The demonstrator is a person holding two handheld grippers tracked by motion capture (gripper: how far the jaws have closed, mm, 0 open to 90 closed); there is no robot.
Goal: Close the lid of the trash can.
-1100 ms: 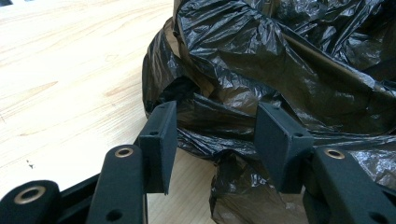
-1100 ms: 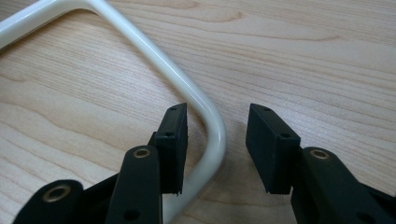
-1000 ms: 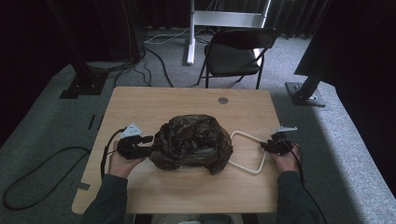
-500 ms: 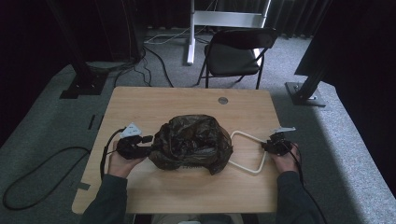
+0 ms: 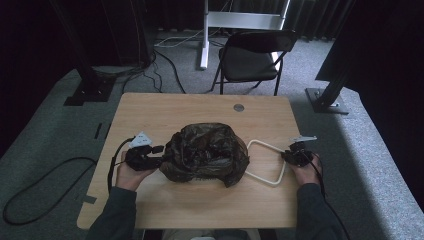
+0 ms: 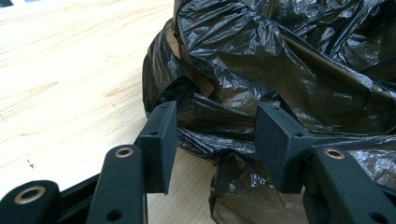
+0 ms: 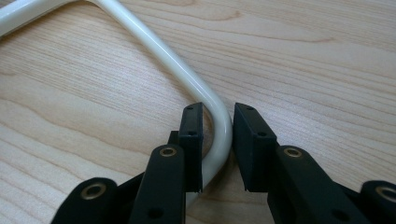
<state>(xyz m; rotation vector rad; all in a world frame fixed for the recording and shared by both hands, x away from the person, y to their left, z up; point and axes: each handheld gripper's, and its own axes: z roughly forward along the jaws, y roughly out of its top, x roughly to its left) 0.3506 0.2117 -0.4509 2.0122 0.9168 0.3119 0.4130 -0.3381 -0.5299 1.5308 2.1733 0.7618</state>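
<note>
Sitting near the middle of the wooden table (image 5: 150,112), a little toward its front edge, is a crumpled black plastic bag (image 5: 205,154) — glossy, heaped, its mouth loosely gathered upward. Left gripper (image 5: 156,154) lies level at the bag's left side, held in the person's left hand (image 5: 131,172); in the left gripper view the jaws stand spread wide, with folds of the bag bulging between them, and the pads look just clear of the plastic rather than pinching it. White tubular frame (image 5: 265,162), a bent loop of rod, lies flat on the table to the right of the bag, its far end running under or against the bag's edge — cannot tell which. Right gripper (image 5: 292,156) sits near the table's right edge at the loop's rounded corner, held in the right hand (image 5: 307,172). In the right gripper view the jaws have just been closing and now straddle the bend of the tube: the left pad looks to be touching it, the right pad stands just beside it with a sliver of gap, so no firm pinch yet. A small round grommet (image 5: 238,107) is set in the table near its back edge. Beyond that edge a black folding chair (image 5: 250,57) stands on the grey carpet.
</note>
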